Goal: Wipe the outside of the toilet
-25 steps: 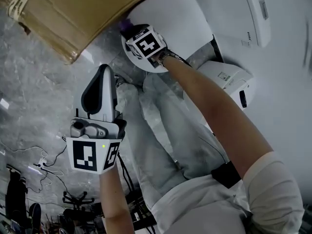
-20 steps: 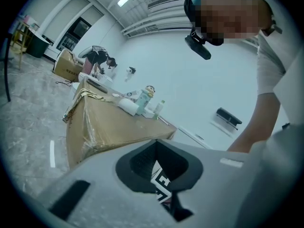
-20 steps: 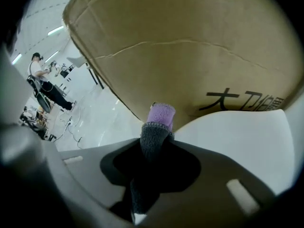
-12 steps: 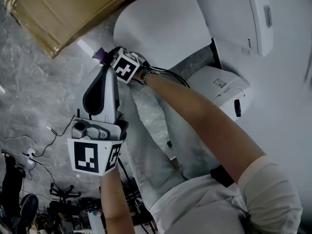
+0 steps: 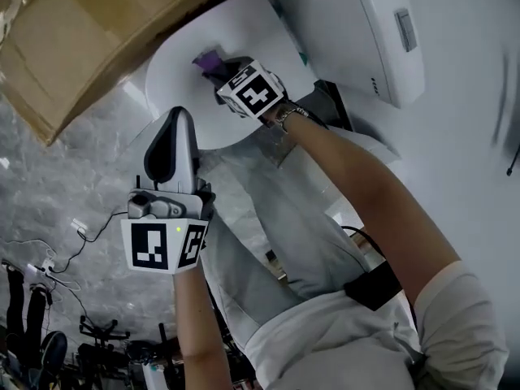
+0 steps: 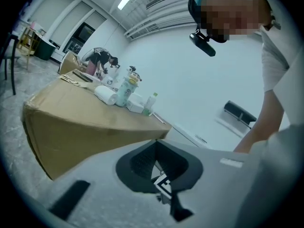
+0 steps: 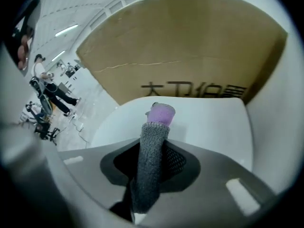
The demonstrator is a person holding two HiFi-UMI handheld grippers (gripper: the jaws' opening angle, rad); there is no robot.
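The white toilet [image 5: 183, 96] fills the top of the head view, its bowl's outer side facing me. My right gripper [image 5: 223, 67] is shut on a rolled grey and purple cloth [image 5: 208, 58] whose purple tip presses on that surface. In the right gripper view the cloth [image 7: 152, 146] stands between the jaws of the right gripper [image 7: 149, 170], with its tip on the toilet [image 7: 209, 122]. My left gripper [image 5: 180, 116] hangs below and left of the bowl, pointing up, jaws together and holding nothing. The left gripper [image 6: 159, 175] looks shut in its own view too.
A big cardboard box [image 5: 106, 31] stands against the toilet at the upper left, with bottles [image 6: 126, 89] on top of it. Grey marble floor [image 5: 57, 185] carries cables [image 5: 49, 258]. The person's trouser legs [image 5: 276, 218] are below the bowl. People [image 7: 52, 91] stand far off.
My right gripper with the cloth swept down and left over the bowl, then back up and right. The left gripper has kept its place and stayed shut.
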